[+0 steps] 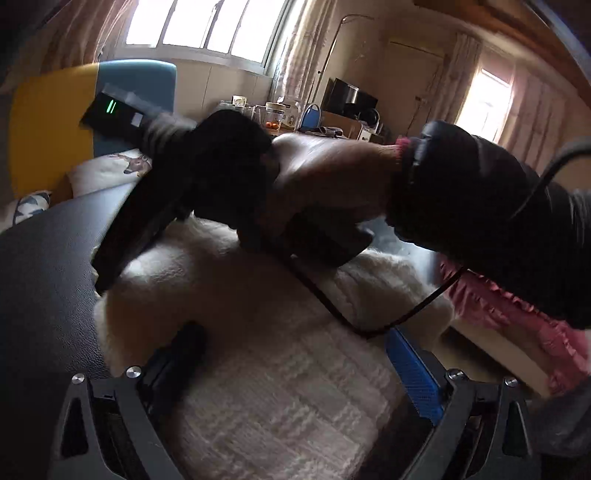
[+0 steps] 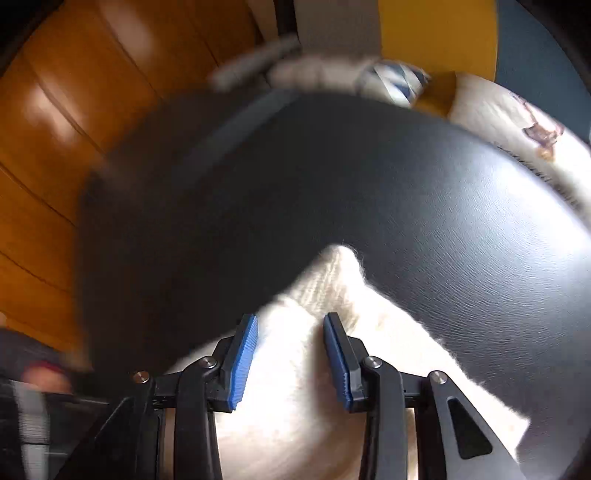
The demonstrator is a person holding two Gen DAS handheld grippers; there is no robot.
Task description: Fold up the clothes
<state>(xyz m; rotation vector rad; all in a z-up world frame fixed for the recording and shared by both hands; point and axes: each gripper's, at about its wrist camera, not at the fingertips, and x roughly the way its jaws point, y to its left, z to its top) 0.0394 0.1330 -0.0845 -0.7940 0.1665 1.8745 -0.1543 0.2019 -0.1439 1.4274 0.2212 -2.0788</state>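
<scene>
My right tongs [image 2: 290, 354] straddle a cuff of the fluffy white knitted sweater [image 1: 266, 332] on the black leather tabletop [image 2: 424, 221], parted, not yet pinching. My left tongs [image 1: 295, 373] gape wide over its body near the tabletop's edge. I should clench fully before lifting, I think.

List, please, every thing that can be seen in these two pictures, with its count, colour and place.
Sweater: one, white and fluffy, on the black surface between both grippers.
Table: one, black, leather-like top, under the sweater.
Cushions: two, white with prints, beyond the table's far edge.
Chair: one, yellow and blue, behind the cushions.
Floor: orange-brown wood, beside the table.
Windows: two, bright, with curtains, far wall.
Cable: one, dark, across the sweater.
Left gripper: blue pads, open wide, over the sweater.
Right gripper: blue pads, sweater fabric between them; closure unclear.
Hand: one, holding the right gripper; black sleeve.
</scene>
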